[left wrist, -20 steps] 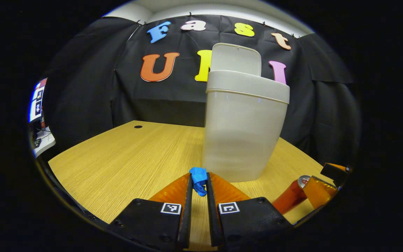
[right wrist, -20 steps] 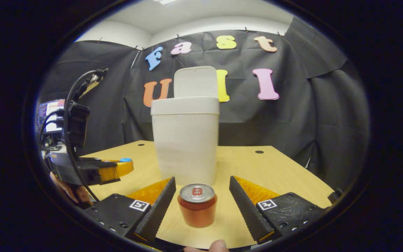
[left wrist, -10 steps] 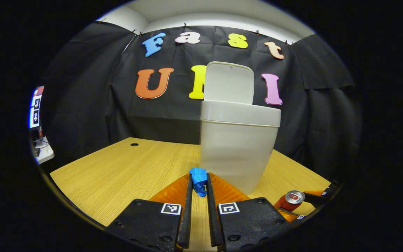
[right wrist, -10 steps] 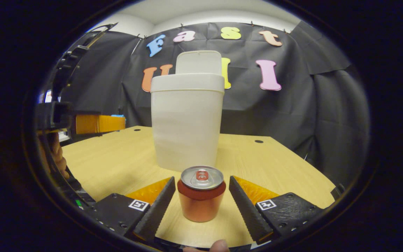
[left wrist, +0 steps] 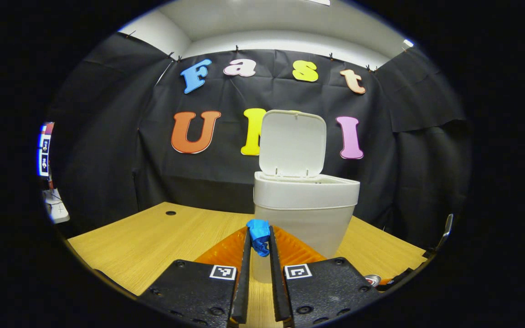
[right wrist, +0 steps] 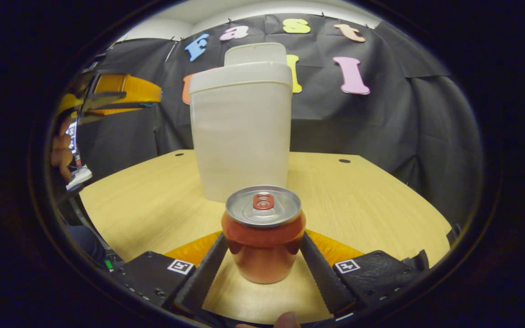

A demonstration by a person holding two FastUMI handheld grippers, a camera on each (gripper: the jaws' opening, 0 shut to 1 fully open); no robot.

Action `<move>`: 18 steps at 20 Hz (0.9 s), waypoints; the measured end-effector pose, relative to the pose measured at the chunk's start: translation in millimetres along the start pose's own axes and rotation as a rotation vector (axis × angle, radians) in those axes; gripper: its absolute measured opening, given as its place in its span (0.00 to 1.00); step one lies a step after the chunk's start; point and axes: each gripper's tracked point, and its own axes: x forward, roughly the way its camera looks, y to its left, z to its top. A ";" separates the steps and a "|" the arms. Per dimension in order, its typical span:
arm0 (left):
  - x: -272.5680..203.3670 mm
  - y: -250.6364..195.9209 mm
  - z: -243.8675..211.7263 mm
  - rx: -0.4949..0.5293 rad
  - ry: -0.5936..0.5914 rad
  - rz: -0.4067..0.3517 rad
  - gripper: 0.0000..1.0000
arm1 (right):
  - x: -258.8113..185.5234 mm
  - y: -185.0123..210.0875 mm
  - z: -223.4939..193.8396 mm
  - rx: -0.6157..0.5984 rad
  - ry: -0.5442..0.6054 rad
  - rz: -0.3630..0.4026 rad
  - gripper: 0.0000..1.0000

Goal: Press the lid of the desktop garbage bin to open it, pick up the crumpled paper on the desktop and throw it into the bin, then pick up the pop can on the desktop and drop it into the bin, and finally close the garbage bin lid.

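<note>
Over the last second the left hand-held gripper [left wrist: 259, 237], clamped on the crumpled paper [left wrist: 259, 233], has risen level with the rim of the open bin [left wrist: 306, 200], so release should follow. The right hand-held gripper [right wrist: 262, 248] has narrowed onto the pop can [right wrist: 263, 232] on the surface [right wrist: 153, 200], both fingers touching its sides.

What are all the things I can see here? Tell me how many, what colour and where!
garbage bin: one, off-white, upright on the desk, behind the can.
lid: one, white, flipped up at the back of the bin.
crumpled paper: one, blue, pinched at the tips of the left tongs.
pop can: one, orange-red with a silver top, upright on the desk between the right tongs' fingers.
desk: one, light wood, under everything.
hand: one, at the left edge of the right gripper view.
left tongs: shut on the paper, raised near the bin's rim.
right tongs: fingers against the can's sides.
</note>
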 end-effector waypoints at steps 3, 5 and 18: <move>8.5 -6.5 15.9 -0.002 -0.027 -0.021 0.24 | 3.4 -5.5 -2.1 0.017 0.013 -0.004 0.96; 16.0 -15.3 20.4 -0.016 -0.024 -0.041 0.24 | 6.8 -5.5 -6.2 0.022 0.031 0.003 0.96; 67.4 -41.9 90.0 0.009 -0.145 -0.101 0.24 | -10.7 -36.0 32.2 0.020 -0.041 0.014 0.79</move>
